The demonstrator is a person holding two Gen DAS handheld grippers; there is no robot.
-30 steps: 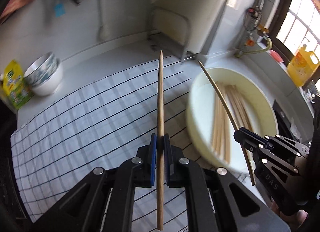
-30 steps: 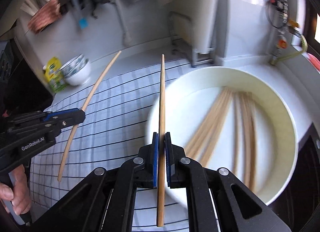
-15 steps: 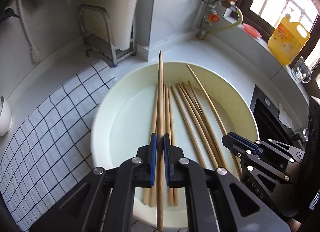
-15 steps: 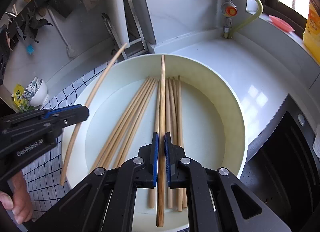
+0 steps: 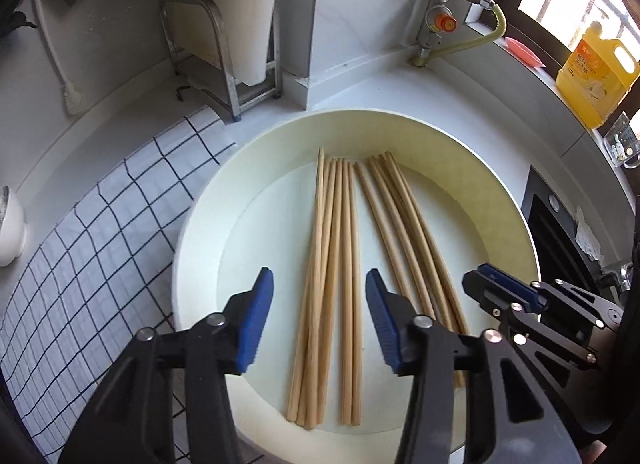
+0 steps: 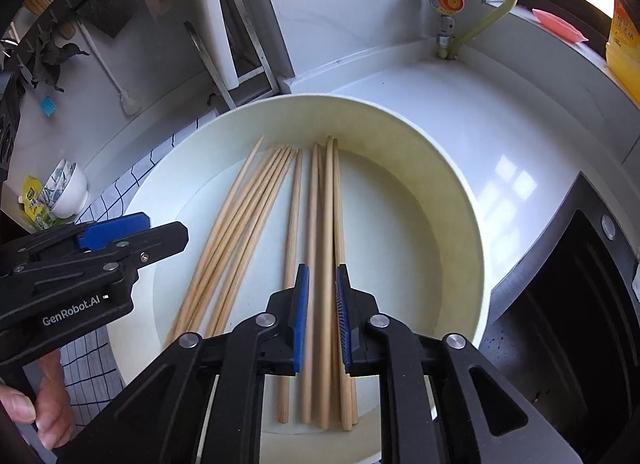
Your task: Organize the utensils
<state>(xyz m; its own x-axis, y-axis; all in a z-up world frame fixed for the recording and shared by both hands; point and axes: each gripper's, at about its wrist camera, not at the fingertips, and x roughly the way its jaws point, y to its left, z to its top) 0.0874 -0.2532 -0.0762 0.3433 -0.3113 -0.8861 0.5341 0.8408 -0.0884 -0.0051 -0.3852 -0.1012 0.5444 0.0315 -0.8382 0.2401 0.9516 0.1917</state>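
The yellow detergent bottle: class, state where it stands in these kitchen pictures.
In the left wrist view the yellow detergent bottle stands at the far right on the ledge beneath the window, right of a pink dish and beyond the cream basin holding the chopsticks.

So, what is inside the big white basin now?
Only wooden chopsticks lie flat inside the basin, in two loose groups. Their near ends are partly covered by the right gripper, so an exact count is uncertain.

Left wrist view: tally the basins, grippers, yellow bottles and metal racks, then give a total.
Basin: 1
Grippers: 2 (left gripper, right gripper)
Yellow bottle: 1
Metal rack: 1
Total: 5
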